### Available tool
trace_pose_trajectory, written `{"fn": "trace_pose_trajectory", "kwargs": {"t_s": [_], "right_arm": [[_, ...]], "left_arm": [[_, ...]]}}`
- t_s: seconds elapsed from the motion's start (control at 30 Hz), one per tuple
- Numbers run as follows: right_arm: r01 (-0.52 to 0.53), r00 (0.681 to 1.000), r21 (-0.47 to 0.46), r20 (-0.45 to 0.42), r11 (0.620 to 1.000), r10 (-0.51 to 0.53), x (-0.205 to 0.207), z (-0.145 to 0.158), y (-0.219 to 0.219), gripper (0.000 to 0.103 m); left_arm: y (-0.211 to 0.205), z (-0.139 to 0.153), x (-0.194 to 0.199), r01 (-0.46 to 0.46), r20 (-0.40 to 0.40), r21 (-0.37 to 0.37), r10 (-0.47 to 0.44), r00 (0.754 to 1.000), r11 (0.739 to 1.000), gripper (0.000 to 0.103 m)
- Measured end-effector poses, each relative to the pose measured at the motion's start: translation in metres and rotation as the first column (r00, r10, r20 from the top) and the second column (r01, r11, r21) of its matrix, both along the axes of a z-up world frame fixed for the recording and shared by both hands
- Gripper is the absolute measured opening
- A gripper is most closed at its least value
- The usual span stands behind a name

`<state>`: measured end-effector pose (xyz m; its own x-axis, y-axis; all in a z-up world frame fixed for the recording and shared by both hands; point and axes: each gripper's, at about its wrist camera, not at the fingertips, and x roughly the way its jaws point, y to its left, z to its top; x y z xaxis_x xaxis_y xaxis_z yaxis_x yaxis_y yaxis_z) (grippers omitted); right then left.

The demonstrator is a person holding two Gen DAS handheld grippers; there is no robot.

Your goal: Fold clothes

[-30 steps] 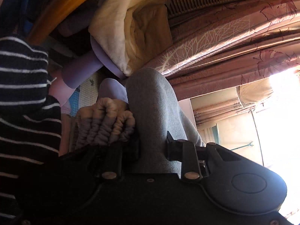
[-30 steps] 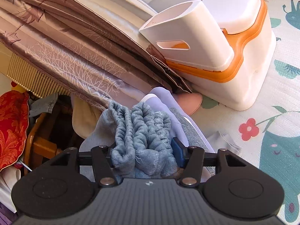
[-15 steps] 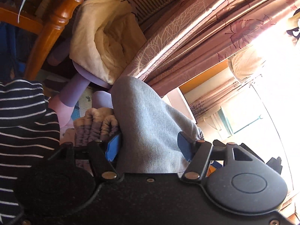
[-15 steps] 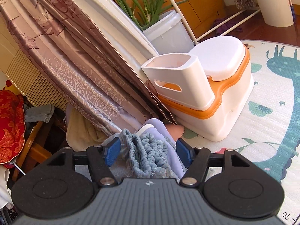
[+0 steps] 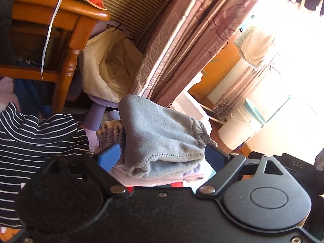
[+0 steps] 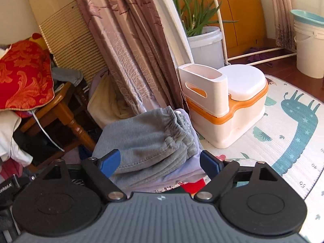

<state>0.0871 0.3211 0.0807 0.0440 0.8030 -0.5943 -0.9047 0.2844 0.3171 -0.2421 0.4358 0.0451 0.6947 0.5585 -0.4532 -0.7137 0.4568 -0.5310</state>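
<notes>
With both the left gripper (image 5: 160,158) and right gripper (image 6: 160,160) spread wide, gripping nothing, the folded grey fleece garment (image 6: 149,139) is resting just ahead between their fingers atop a lilac cloth pile (image 6: 182,174), so any withdrawal should be going straight back to avoid snagging its layers.

Left black two-finger gripper (image 5: 162,155): flat matte body with two raised round discs, one at each side, the right one carrying a smaller raised circle at its centre. Angular black linkage arms pinned with silver rivets, a triangular cut-out in the right arm. Small screws along the lower edge. Blue rectangular finger pads (image 5: 110,157) at the tips.

Right dark grey two-finger gripper (image 6: 160,161): ribbed grey centre panel with a small white mark at its top edge. Same round discs, same black arms with triangular cut-outs and silver rivets. Blue finger pads (image 6: 109,162) again.
</notes>
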Motion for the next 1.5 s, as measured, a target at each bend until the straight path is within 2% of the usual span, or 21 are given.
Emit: {"fn": "trace_pose_trajectory", "kwargs": {"t_s": [0.13,0.23,0.33,0.4,0.53,0.63,0.73,0.9,1.07,1.17,1.5], "right_arm": [[-0.023,0.994,-0.063,0.107,0.998,0.029,-0.034,0.015,-0.026,0.099],[-0.028,0.988,-0.074,0.147,0.997,0.038,-0.056,0.025,-0.042,0.103],[-0.06,0.984,-0.096,0.162,0.994,0.076,-0.068,0.032,-0.053,0.103],[-0.042,0.978,-0.11,0.2,0.993,0.063,-0.073,0.036,-0.061,0.103],[0.006,0.979,-0.096,0.206,0.995,0.014,-0.072,0.046,-0.073,0.103],[0.021,0.98,-0.066,0.198,0.998,-0.007,-0.074,0.052,-0.082,0.103],[0.034,0.981,-0.049,0.193,0.998,-0.024,-0.074,0.053,-0.088,0.103],[0.043,0.986,-0.055,0.165,0.998,-0.034,-0.068,0.046,-0.092,0.103],[0.016,0.985,-0.078,0.173,0.997,-0.003,-0.076,0.043,-0.089,0.103],[-0.001,0.984,-0.09,0.175,0.996,0.017,-0.08,0.041,-0.088,0.103],[-0.012,0.984,-0.113,0.173,0.994,0.031,-0.083,0.036,-0.085,0.103]], "left_arm": [[-0.035,0.025,0.01,-0.009,-0.15,0.061,0.018,0.989,0.998,0.102],[-0.062,0.046,0.02,-0.031,-0.266,0.126,0.064,0.962,0.991,0.103],[-0.081,0.058,0.03,-0.026,-0.327,0.174,0.083,0.941,0.984,0.103],[-0.092,0.066,0.035,-0.015,-0.364,0.198,0.088,0.927,0.98,0.103],[-0.112,0.076,0.046,-0.051,-0.453,0.262,0.17,0.875,0.964,0.103],[-0.123,0.079,0.049,-0.056,-0.452,0.313,0.2,0.87,0.948,0.103],[-0.128,0.08,0.051,-0.054,-0.472,0.318,0.208,0.856,0.946,0.103],[-0.136,0.083,0.054,-0.054,-0.485,0.318,0.211,0.849,0.947,0.103],[-0.138,0.084,0.055,-0.043,-0.502,0.305,0.199,0.841,0.951,0.103],[-0.135,0.083,0.053,-0.047,-0.502,0.276,0.186,0.845,0.96,0.103],[-0.134,0.079,0.052,-0.05,-0.508,0.254,0.177,0.843,0.966,0.103]]}}
